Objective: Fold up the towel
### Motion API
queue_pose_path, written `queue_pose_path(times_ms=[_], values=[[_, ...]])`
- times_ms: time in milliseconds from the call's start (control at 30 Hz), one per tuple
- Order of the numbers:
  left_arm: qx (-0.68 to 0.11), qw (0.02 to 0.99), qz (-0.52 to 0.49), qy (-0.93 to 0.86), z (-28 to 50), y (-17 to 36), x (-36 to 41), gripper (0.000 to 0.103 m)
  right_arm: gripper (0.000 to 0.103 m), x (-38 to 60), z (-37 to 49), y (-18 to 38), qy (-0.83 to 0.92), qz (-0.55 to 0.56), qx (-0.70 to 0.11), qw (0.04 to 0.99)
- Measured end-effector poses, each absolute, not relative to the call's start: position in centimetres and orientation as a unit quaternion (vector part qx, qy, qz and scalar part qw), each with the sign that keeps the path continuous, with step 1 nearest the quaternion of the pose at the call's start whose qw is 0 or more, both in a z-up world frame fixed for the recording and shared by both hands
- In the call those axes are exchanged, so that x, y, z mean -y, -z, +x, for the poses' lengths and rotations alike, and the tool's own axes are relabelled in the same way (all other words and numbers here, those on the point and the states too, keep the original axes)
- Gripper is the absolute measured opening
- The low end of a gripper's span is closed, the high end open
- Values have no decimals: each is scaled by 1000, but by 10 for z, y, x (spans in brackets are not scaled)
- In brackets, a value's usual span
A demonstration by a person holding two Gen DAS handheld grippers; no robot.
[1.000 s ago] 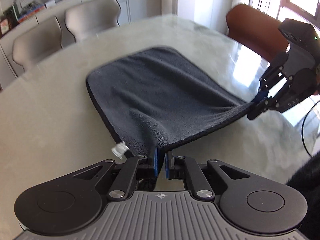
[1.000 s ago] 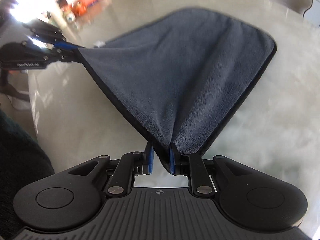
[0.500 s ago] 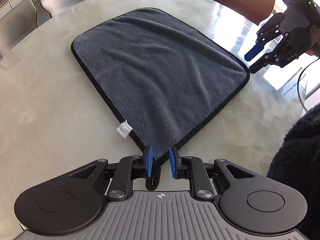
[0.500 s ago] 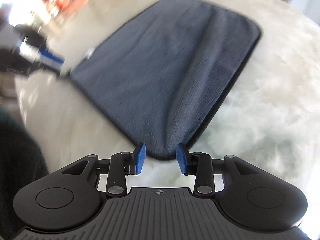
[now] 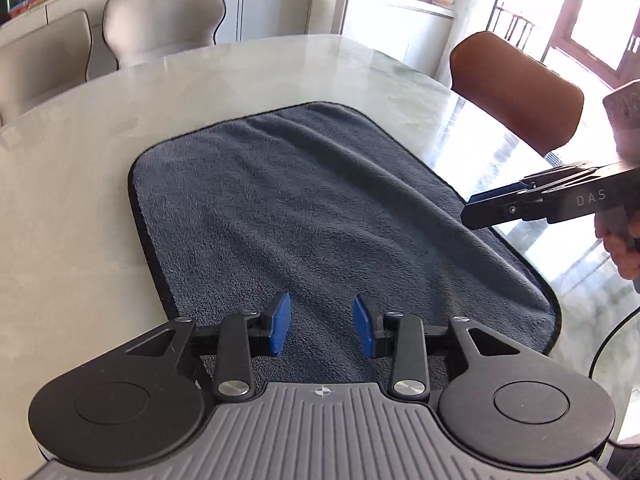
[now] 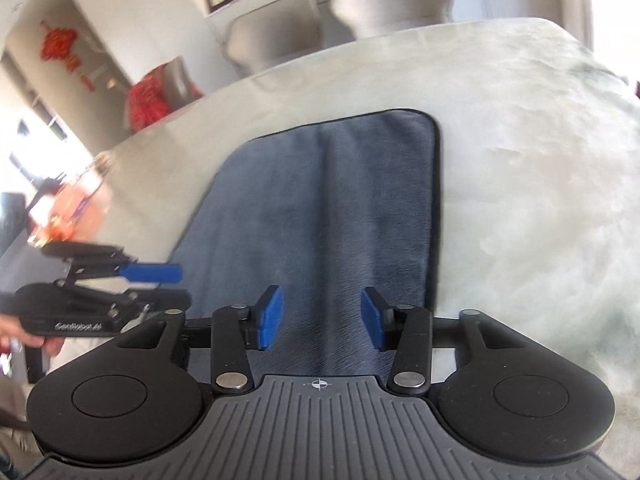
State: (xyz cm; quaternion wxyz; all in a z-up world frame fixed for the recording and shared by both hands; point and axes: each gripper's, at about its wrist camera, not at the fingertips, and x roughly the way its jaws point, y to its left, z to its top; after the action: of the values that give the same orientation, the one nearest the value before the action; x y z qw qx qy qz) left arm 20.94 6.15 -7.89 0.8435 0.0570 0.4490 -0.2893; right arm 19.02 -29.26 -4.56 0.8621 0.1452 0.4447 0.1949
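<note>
A dark grey towel (image 5: 320, 216) with a black hem lies spread flat on the pale table, with a few soft ripples. It also shows in the right wrist view (image 6: 340, 216). My left gripper (image 5: 322, 326) is open and empty, hovering over the towel's near edge. My right gripper (image 6: 322, 316) is open and empty over the towel's near end. The right gripper also shows in the left wrist view (image 5: 500, 206), above the towel's right edge. The left gripper shows in the right wrist view (image 6: 160, 284), beside the towel's left edge.
The pale marble table (image 5: 72, 168) reaches round the towel on all sides. Two beige chairs (image 5: 160, 20) stand at the far side and a brown chair (image 5: 516, 88) at the right. A black cable (image 5: 604, 340) hangs at the right edge.
Both grippers let go of the towel corners and opened wide. The towel dropped flat on the table. Both grippers then moved in over the towel.
</note>
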Motion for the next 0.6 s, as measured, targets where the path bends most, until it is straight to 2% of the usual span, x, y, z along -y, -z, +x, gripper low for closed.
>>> queue_pose_path(times_ms=[133, 233, 367, 467, 500, 600], values=[[-464, 840, 29, 281, 210, 88, -69, 51, 47, 297, 194, 62, -200, 166, -450, 854], [-466, 842, 38, 270, 209, 90, -72, 51, 38, 306, 196, 66, -190, 160, -447, 859], [-471, 851, 51, 229, 206, 90, -81, 50, 36, 316, 202, 63, -164, 150, -454, 863], [-473, 851, 46, 222, 208, 89, -88, 50, 39, 311, 215, 60, -170, 136, -470, 855], [-475, 850, 44, 222, 211, 88, -89, 50, 45, 305, 220, 53, -170, 120, -456, 866], [-451, 861, 46, 229, 222, 80, -77, 52, 48, 294, 240, 43, -189, 125, -422, 878]])
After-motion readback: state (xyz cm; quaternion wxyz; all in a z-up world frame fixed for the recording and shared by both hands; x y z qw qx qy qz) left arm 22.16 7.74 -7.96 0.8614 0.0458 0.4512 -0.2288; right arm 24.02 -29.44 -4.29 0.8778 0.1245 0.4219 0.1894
